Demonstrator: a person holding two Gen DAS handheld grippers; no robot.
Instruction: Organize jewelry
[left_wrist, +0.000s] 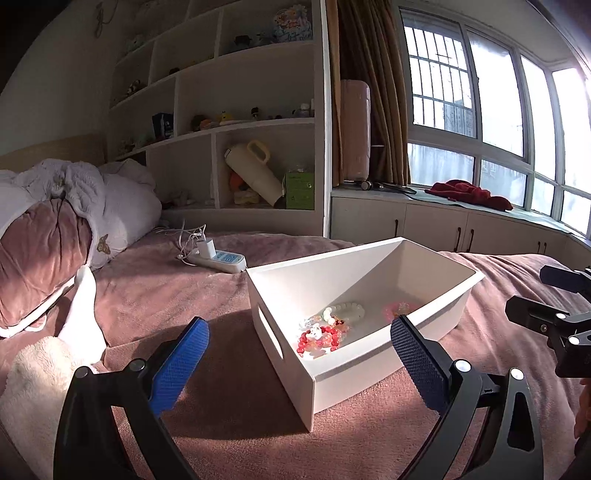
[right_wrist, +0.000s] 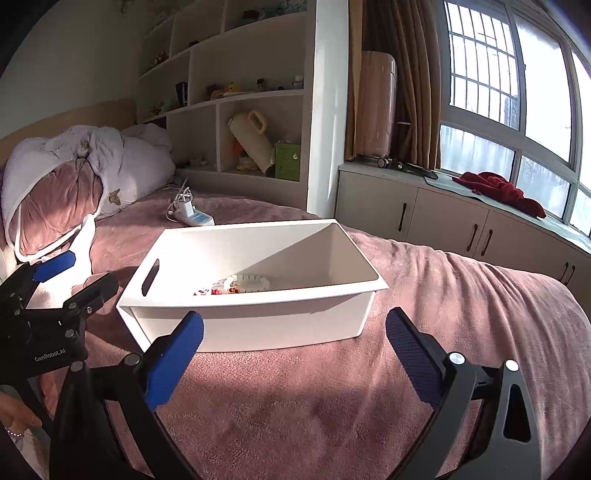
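Blue-padded fingers (left_wrist: 181, 354) of the left gripper (left_wrist: 299, 354) are spread wide and empty, low over the pink bed (left_wrist: 229, 424) at a corner of the white bin (left_wrist: 436, 347). Likewise released, the right gripper (right_wrist: 293, 345) hangs before the bin's long side. Inside lie a red bead bracelet (left_wrist: 321, 338), a white bead bracelet (left_wrist: 345, 310) and a pink piece (left_wrist: 397, 307).

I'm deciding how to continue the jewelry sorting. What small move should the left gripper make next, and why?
Probably ease the left gripper forward and down into the white bin toward the red bead bracelet. Both grippers are open and empty, the left one already faces that near corner, and the bracelet lies tangled beside the white bead bracelet, so it seems the closest piece to pick out.
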